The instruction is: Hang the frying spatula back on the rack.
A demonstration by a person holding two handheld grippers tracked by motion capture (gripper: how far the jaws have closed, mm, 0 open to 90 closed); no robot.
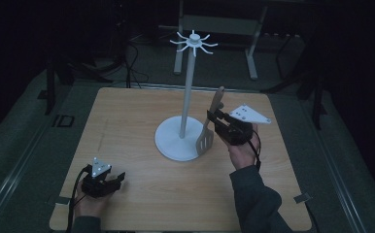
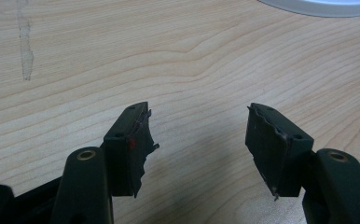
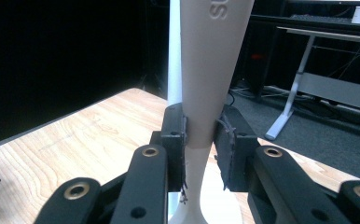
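**Spatula held upright beside the rack, hanging not yet done**

Near the tabletop's [image 1: 127, 111] front left corner, the left gripper [image 1: 109, 180] rests low with its jaws spread wide and nothing between them; in the left gripper view its pads [image 2: 132, 140] frame only bare wood, with a sliver of the rack's round base [image 2: 322, 5] at the top edge.

At the middle of the tabletop stands the white hanging rack [image 1: 187, 92], a tall pole on a disc base, crowned by a ring of hooks [image 1: 194, 41] (all of them bare).

Just right of the pole, towards the right edge, the right gripper [image 1: 213, 118] is clamped on the spatula [image 1: 211, 124] partway along its handle. The spatula stands nearly upright, slotted blade down close to the base's rim, handle end up. In the right gripper view the pads [image 3: 174, 140] press the pale handle [image 3: 206, 84] from both sides.

The step in hand looks like carrying the spatula to the rack. The handle end sits well below the hooks, so the next move calls for a lift, then lining up the handle's tip with a hook; whether that tip has a hole cannot be told here.
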